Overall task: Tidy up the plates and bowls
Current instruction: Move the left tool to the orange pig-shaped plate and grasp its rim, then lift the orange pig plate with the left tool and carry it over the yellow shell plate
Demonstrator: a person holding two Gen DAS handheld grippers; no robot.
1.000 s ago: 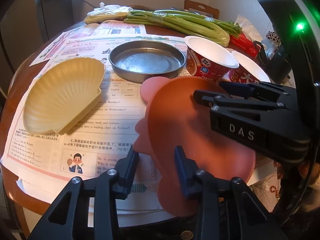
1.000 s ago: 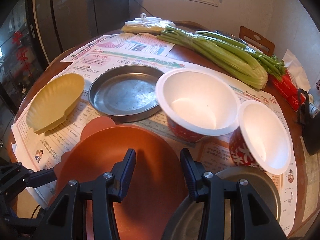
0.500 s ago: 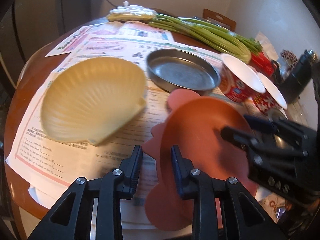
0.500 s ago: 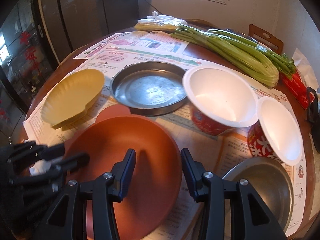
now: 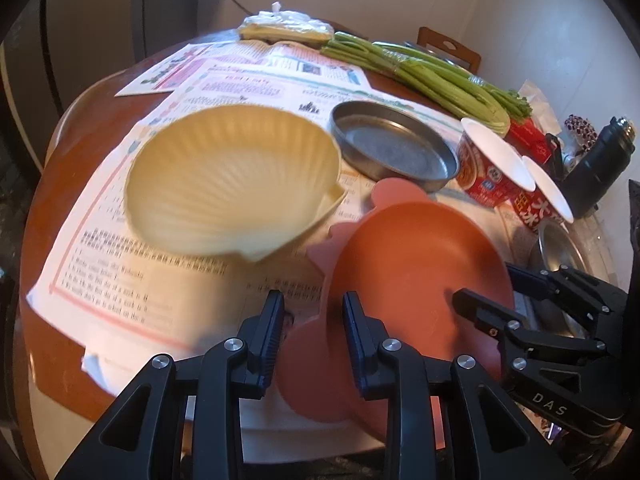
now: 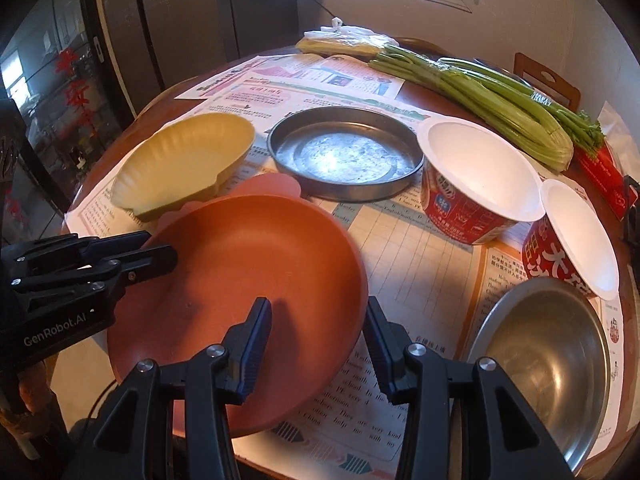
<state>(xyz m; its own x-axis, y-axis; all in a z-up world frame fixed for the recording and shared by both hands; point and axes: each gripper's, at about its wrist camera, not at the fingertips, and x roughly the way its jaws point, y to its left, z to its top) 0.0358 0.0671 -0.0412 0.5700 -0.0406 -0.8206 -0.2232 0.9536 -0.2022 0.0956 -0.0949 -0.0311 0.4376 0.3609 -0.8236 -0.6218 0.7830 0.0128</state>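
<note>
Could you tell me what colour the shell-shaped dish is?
Pale yellow; the ridged shell-shaped dish shows best in the left wrist view.

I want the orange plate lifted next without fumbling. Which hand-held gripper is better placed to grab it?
Probably either, slightly the right hand-held gripper: its open jaws straddle the near rim of the orange plate. The left hand-held gripper also brackets the rim.
</note>
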